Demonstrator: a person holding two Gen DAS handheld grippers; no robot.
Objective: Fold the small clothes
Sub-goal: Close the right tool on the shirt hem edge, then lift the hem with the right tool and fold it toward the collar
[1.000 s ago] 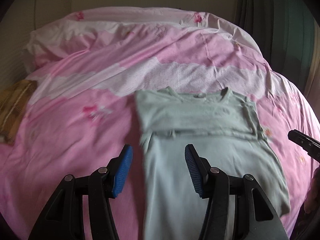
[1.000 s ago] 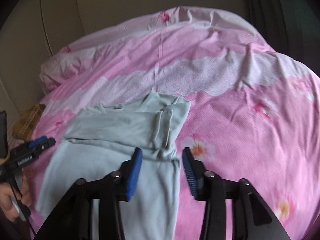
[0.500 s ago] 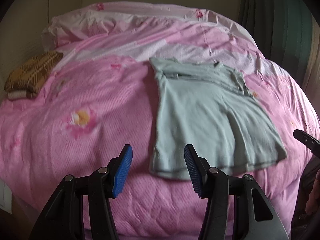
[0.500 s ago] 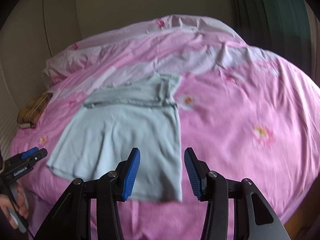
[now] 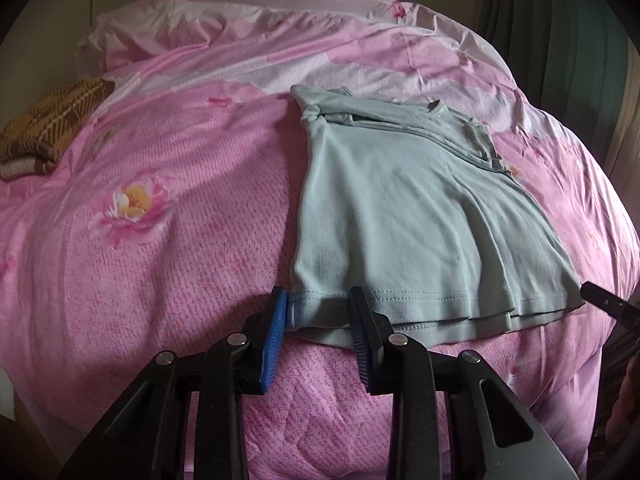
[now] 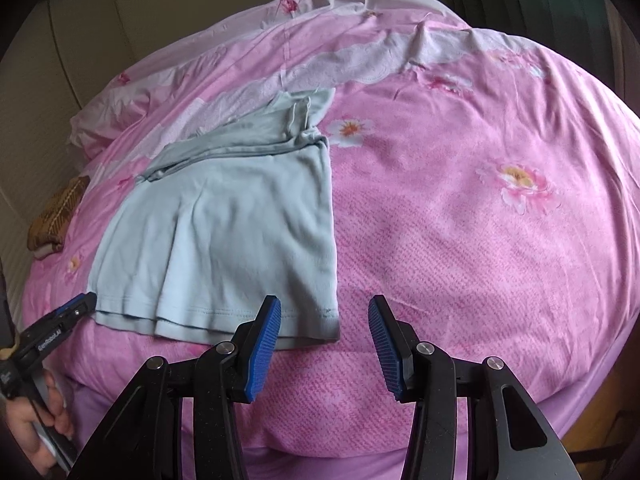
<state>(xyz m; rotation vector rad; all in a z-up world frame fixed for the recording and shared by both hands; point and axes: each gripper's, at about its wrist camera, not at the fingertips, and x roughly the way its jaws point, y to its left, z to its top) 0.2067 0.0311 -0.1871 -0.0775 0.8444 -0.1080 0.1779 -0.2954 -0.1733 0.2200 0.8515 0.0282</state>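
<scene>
Both tongs have dropped to the shirt [image 5: 404, 216] hem: left tongs [image 5: 318, 312] straddling its corner, right tongs [image 6: 324, 320] gaping, empty.

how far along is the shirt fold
Done: both sleeves of the green shirt are folded in across the chest. In hand: the left hand-held gripper straddles the hem's left corner, open; the right hand-held gripper hangs open by the right corner. Left: grip the hem and fold it up toward the collar.
</scene>
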